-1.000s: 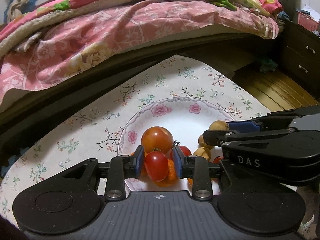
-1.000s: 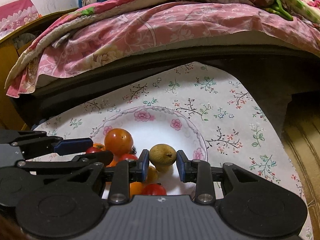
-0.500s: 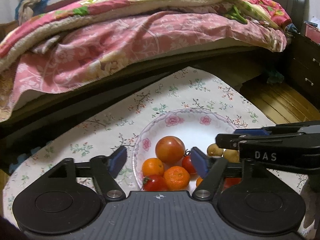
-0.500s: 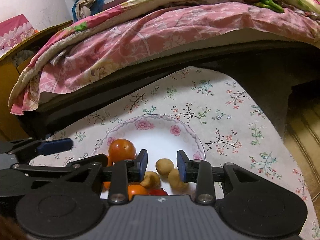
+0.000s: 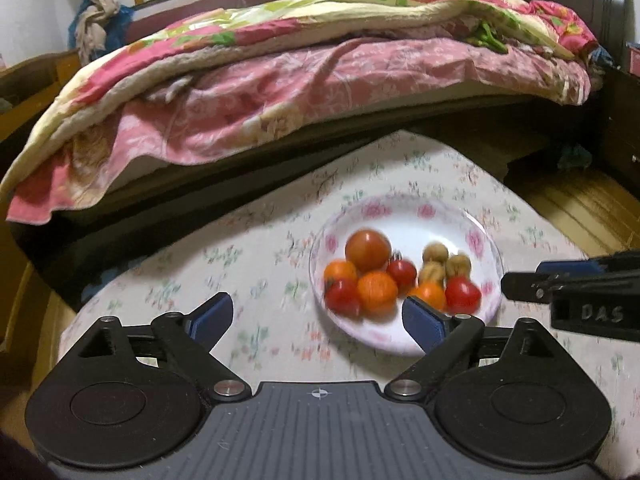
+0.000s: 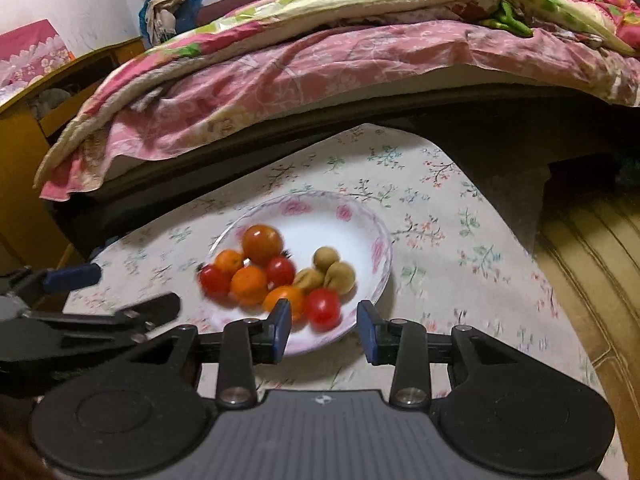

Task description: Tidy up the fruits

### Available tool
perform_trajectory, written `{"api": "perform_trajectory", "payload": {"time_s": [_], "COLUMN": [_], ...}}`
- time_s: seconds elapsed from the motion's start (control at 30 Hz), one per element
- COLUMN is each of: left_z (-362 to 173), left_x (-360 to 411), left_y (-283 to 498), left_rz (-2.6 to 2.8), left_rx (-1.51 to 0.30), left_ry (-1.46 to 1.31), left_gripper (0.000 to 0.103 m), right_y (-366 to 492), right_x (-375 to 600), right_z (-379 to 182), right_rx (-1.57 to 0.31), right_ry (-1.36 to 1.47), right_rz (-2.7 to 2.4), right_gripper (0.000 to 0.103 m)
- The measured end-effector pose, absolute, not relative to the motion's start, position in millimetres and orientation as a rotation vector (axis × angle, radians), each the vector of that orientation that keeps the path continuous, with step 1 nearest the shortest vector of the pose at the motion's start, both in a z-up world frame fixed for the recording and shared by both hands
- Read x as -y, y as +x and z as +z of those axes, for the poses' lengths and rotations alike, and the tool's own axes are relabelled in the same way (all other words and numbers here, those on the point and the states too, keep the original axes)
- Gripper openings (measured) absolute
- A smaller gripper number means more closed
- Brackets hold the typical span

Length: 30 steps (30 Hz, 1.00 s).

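Observation:
A white plate with pink flowers on its rim (image 5: 416, 208) (image 6: 320, 202) sits on the floral tablecloth and holds the fruit. A big orange-red tomato (image 5: 368, 250) (image 6: 262, 244) lies at the back left, with small red tomatoes (image 5: 342, 298) (image 6: 323, 308), oranges (image 5: 377, 288) (image 6: 249, 285) and brown-yellow fruits (image 5: 435, 253) (image 6: 339, 276) around it. My left gripper (image 5: 318, 318) is wide open and empty, above the plate's near left side. My right gripper (image 6: 324, 326) is open and empty over the plate's near rim. Both views are motion-blurred.
The small table (image 5: 260, 240) with the floral cloth ends at a dark bed frame (image 5: 240, 164) behind. A pink and yellow quilt (image 6: 320, 52) hangs over the bed. Wooden floor (image 6: 592, 248) lies to the right, a dark dresser (image 5: 620, 128) at far right.
One second ago the left gripper held a small red tomato and the right had a brown fruit between its fingers; both fruits now lie on the plate. Both grippers have opened and pulled back and up.

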<state>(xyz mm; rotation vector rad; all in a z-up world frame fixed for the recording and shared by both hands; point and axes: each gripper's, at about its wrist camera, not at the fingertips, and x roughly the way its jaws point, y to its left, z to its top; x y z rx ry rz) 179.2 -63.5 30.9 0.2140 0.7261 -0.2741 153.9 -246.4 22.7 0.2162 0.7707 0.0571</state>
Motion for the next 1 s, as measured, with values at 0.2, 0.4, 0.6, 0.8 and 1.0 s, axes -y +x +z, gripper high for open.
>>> {"api": "perform_trajectory", "payload": {"time_s": [0.2,0.4,0.6,0.8,1.0], "left_z": [34.5,36.4,35.2,37.3,36.3], "left_x": [58.4,57.9,40.4,35.4,32.3], "left_y": [148.8,123.1,104.9,86.9,73.3], "left_rz": [-0.253,-0.227,-0.261,-0.256,-0.254], "left_rx": [-0.703,-0.698,-0.753,-0.750,-0.745], "left_ry": [0.219,0.240,0.108,0.093,0.098], "left_gripper": [0.103,0.103,0.103,0.103,0.103], "right_y": [117.0,83.7,59.7,41.2,27.8], "right_x": [231.4,224.9,217.6,212.1,210.0], "right_z": [29.6,28.9,27.6,28.0,28.4], "right_rx": [-0.749,-0.744,-0.746,-0.735,-0.727], "right_ry": [0.218,0.229,0.244,0.261,0.285], "right_rz": [0.048,0.031,0.038,0.046,0.052], "right_gripper": [0.039,0.039,0.039,0.039,0.039]}}
